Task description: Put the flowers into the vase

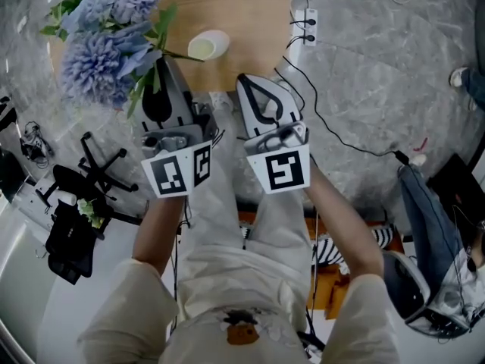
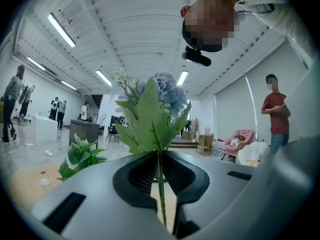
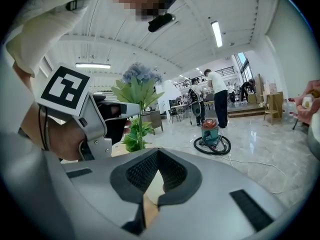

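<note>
- Left gripper point(image 2: 160, 186): jaws nearly together, pinching a thin green stem point(image 2: 159, 166) that runs up the middle of the gap.
- Above the pads the stem carries a broad leaf point(image 2: 150, 121), then the blue flowers point(image 2: 169, 91) — the bunch stands clear beyond the jaw tips.
- Right gripper point(image 3: 146, 194): jaws fully together, nothing between them.
- Pose, head view: both forearms reach forward side by side, with the grippers' marker cubes towards the body. The left gripper point(image 1: 161, 89) and right gripper point(image 1: 261, 101) point at the wooden table point(image 1: 242, 6).
- Flowers point(image 1: 106, 40) spread up and left of the left jaws, over the table's left edge.
- White vase point(image 1: 208, 45) sits on the table ahead, between the two tips. A green sprig reaches its rim — contact unclear from above.
</note>
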A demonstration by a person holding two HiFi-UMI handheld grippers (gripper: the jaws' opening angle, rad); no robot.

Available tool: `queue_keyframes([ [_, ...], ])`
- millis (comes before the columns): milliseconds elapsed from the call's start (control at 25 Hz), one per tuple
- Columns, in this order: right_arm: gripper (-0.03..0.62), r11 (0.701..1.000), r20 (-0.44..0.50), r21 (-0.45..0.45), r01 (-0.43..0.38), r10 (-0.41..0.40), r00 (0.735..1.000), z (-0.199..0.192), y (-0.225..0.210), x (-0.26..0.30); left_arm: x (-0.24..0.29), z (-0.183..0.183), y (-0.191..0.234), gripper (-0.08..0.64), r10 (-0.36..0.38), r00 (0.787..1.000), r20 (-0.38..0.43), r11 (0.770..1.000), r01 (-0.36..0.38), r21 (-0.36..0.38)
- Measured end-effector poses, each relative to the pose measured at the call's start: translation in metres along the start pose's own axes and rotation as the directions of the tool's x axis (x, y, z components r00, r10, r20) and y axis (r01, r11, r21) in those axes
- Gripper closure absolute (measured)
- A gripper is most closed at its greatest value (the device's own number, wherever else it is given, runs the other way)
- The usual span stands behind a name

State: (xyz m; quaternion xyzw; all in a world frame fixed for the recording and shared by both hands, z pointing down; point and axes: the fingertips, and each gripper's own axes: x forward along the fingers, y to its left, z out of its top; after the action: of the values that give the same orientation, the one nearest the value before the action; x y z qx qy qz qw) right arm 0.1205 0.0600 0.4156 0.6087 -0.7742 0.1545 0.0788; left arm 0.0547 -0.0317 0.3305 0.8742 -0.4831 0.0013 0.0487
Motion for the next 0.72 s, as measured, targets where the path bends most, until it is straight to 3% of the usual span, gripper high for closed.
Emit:
queue_keyframes([
  [200, 0.592, 1.0, -0.008, 0.01, 0.003, -0.003, 1.0, -0.018, -0.023, 0.011, 0.019, -0.026, -0.006, 0.525, 0.014, 1.0, -0.004, 1.0, -0.014, 0.001],
  [440, 0.592, 1.0, -0.024, 0.016, -0.007, 0.008, 1.0, -0.028, -0.016, 0.011, 0.02, -0.039, -0.004, 0.525, 0.009, 1.0, 0.002, 1.0, -0.009, 0.026],
  [720, 0.592, 0.996, 0.017, 0.092, 0.018, -0.02, 1.0, -0.025, -0.014, 0.017, 0.021, -0.057, 0.002, 0.525, 0.019, 1.0, -0.022, 0.999, -0.018, 0.046],
])
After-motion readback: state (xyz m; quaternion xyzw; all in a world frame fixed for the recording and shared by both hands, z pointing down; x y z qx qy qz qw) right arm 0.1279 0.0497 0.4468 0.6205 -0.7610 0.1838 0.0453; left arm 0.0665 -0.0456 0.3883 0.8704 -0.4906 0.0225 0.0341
